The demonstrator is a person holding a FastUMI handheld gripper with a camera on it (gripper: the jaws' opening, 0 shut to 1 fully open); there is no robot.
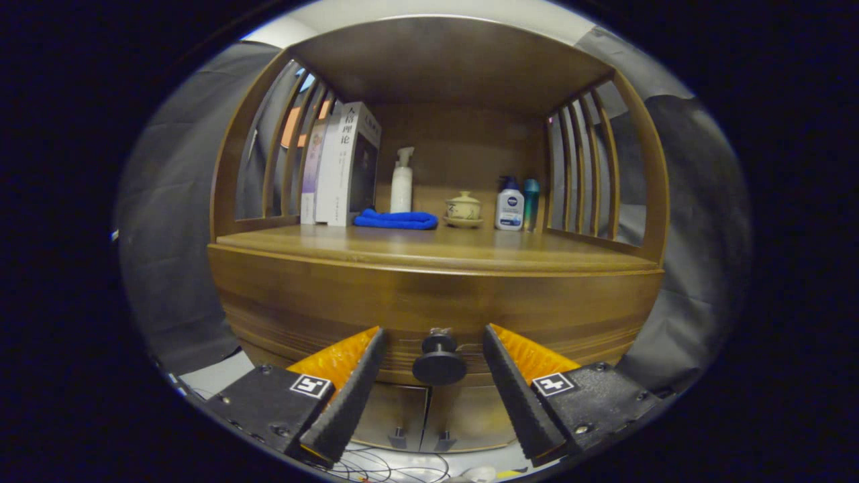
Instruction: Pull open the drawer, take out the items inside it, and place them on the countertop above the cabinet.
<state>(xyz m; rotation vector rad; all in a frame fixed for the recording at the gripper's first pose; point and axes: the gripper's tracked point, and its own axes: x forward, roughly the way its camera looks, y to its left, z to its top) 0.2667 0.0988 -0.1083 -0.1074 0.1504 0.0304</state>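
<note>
Drawer (436,305) is closed, contents hidden; its knob (439,362) sits between the wide-spread fingers (435,337), untouched. Bottles (510,204) stand at the surface's (429,245) back edge.

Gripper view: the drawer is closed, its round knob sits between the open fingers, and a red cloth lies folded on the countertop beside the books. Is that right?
Not quite. The gripper view shows that the folded cloth is blue, not red. The rest holds: the drawer is closed, its round knob sits between the fingers of the open gripper, untouched, and the cloth lies on the countertop beside the books.
</note>
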